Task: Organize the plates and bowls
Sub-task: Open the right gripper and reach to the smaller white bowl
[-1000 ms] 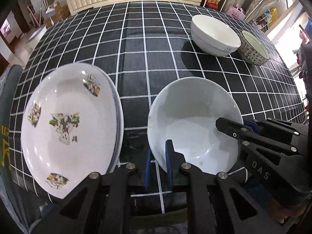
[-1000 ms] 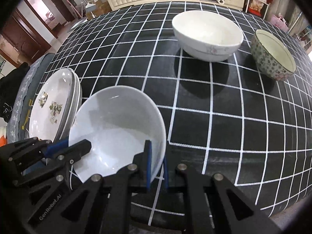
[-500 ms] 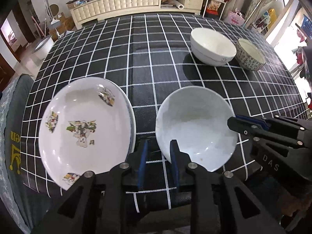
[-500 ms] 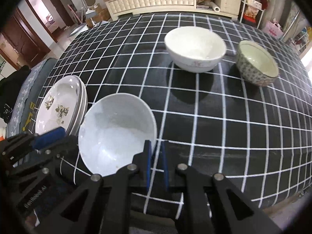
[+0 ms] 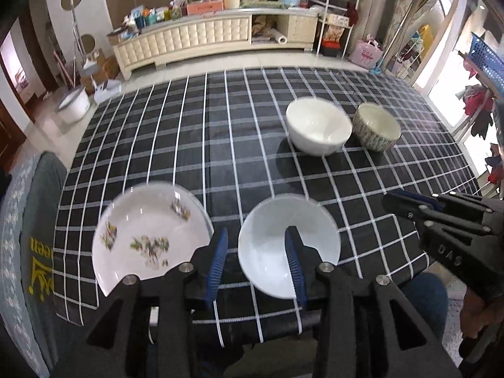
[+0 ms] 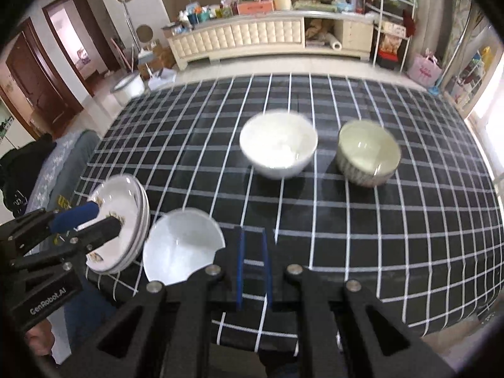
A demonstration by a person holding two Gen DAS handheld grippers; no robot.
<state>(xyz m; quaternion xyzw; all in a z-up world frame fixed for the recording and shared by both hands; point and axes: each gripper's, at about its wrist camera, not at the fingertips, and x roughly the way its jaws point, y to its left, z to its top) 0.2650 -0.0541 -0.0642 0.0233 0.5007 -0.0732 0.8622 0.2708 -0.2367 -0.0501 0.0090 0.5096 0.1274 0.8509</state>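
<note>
Since a second ago both grippers have let go of the plain white bowl (image 5: 288, 245) and lifted clear; it now sits alone on the checked tablecloth (image 5: 220, 145), just beside the flowered plate stack (image 5: 148, 239). Left gripper (image 5: 256, 255): jaws opening, nothing pressed between them. Right gripper (image 6: 253, 267): jaws together, empty. Motion blur softens the rims, so the bowl's seating is probably flat; judged placed, leaving the larger white bowl (image 5: 318, 127) and patterned bowl (image 5: 376, 130), far side, to sort.
</note>
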